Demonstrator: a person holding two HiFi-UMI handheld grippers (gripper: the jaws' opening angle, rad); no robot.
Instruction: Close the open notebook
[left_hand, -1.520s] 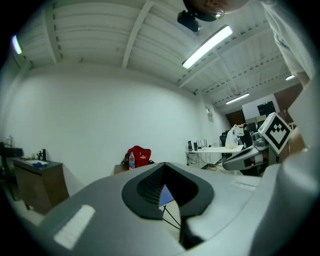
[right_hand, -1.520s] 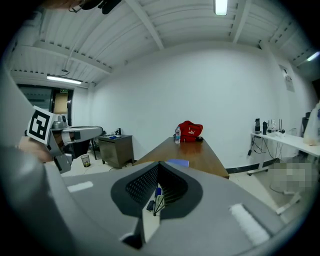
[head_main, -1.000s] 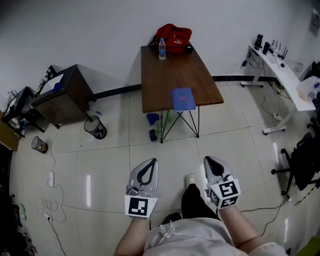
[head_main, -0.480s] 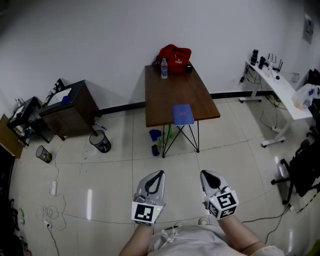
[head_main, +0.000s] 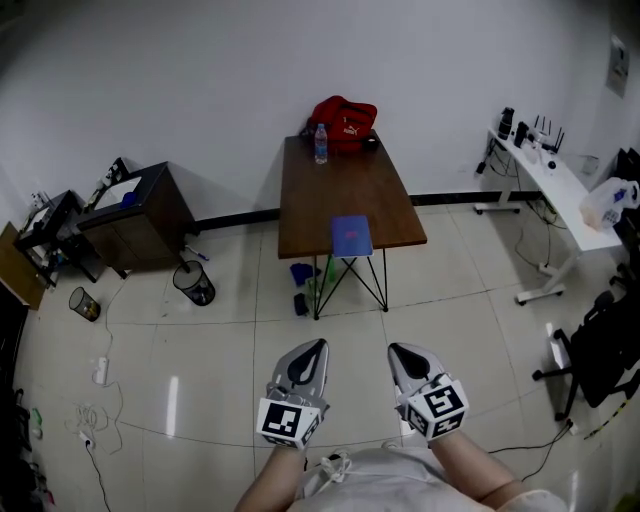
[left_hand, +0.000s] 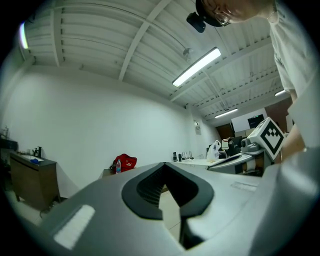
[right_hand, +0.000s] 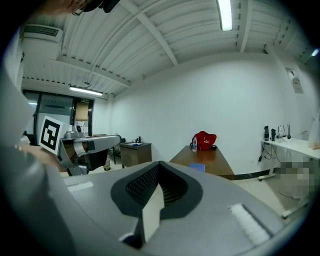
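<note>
A blue notebook (head_main: 350, 236) lies flat at the near edge of a brown table (head_main: 340, 180), its blue cover up; at this distance I cannot tell open from closed. It also shows small in the right gripper view, notebook (right_hand: 198, 167) on the table (right_hand: 212, 159). My left gripper (head_main: 313, 347) and right gripper (head_main: 397, 350) are held side by side low in front of the person's body, far short of the table, both shut and holding nothing. The left gripper (left_hand: 165, 167) and right gripper (right_hand: 159, 165) point toward the table.
A red bag (head_main: 345, 117) and a water bottle (head_main: 320, 143) stand at the table's far end by the wall. A dark cabinet (head_main: 135, 215) and bin (head_main: 190, 283) are at left, a white desk (head_main: 550, 175) and office chair (head_main: 600, 340) at right. Tiled floor lies between me and the table.
The table and notebook now look smaller and have shifted a little left in the head view. Both grippers sit lower and closer together, still shut.
</note>
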